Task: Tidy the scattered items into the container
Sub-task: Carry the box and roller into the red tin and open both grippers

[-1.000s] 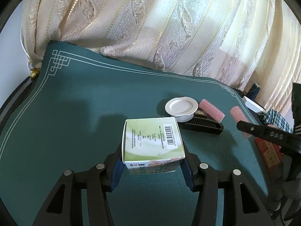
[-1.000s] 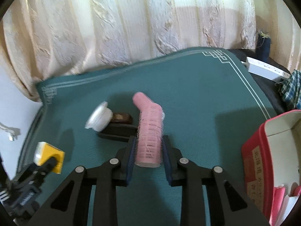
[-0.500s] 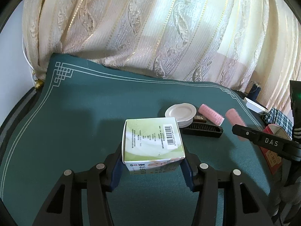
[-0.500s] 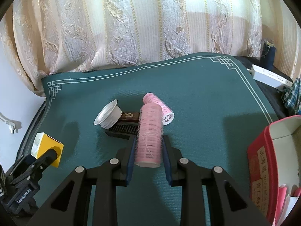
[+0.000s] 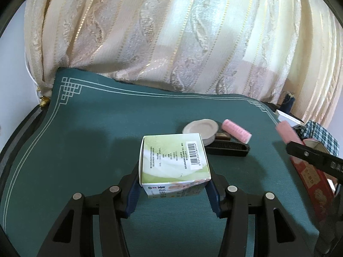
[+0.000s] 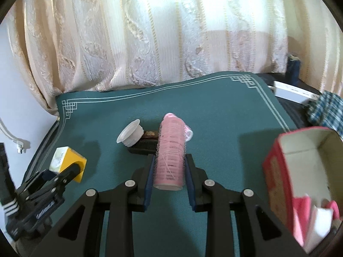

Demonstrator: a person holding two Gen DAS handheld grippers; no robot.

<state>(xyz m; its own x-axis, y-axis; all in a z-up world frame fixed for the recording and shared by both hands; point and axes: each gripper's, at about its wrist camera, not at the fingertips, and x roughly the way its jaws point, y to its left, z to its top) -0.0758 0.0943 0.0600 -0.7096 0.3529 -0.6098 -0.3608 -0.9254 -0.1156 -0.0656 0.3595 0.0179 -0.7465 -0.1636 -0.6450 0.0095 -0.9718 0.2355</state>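
Red container (image 6: 276, 171) nearer now beside right gripper's (image 6: 169, 171) roller (image 6: 170, 152).

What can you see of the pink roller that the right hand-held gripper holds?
The pink roller is a cylinder wrapped in fuzzy, mesh-like pink material, with loose threads on it and a pale rim at its near end. The right hand-held gripper clamps its near end between the blue pads, and the roller points away from the camera. It is held above the green mat, near the red box. Only the pads touch it.
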